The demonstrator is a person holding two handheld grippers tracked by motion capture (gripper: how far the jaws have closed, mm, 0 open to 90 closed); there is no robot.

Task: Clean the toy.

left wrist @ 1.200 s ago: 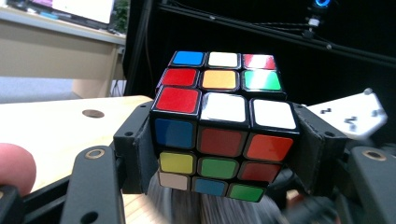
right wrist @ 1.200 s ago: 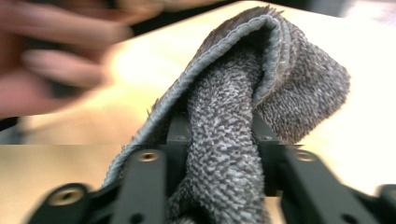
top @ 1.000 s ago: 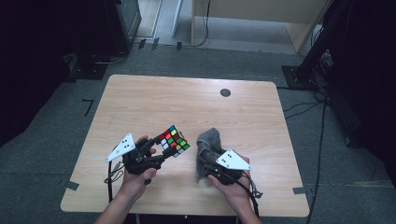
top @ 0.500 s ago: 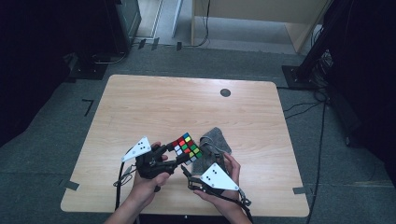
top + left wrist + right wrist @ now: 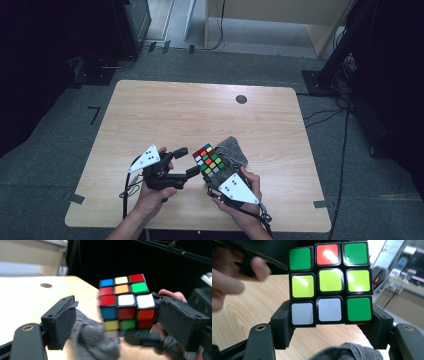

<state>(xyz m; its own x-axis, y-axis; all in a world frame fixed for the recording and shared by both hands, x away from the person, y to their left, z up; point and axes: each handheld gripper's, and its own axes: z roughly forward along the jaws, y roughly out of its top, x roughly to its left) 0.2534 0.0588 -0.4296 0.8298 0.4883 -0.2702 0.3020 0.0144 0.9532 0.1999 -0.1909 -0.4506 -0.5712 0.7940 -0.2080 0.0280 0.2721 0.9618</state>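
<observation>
Item: puzzle cube (image 5: 210,160), three-by-three, coloured stickers on a black body. Location: held above the near part of the wooden table (image 5: 200,115), close to its front edge, between the two grippers.

Right gripper (image 5: 216,176): jaws closed on the cube's bottom layer, one pad against each side, as the right gripper view shows; it has just tightened onto the cube. Face toward that camera: green, red, green on top; three yellow in the middle; two white and one green at the bottom.

Left gripper (image 5: 186,161): jaws apart, having just opened. In the high view its tips sit just left of the cube, with a gap. In the left gripper view the cube (image 5: 126,305) lies between the pads, but whether either pad touches it cannot be told from that view.

Grey cloth (image 5: 234,151): crumpled on the table behind and right of the cube, partly covered by it; its near edge is cut off at the bottom of the right gripper view.

Hard to make out: the cube's lower left corner is blurred in the left gripper view; the person's left hand (image 5: 227,282) is blurred in the right gripper view; the surroundings of the table are dark.

Markings: no readable writing or brand on the cube, cloth or grippers. A dark round hole (image 5: 241,99) sits near the table's far edge.
</observation>
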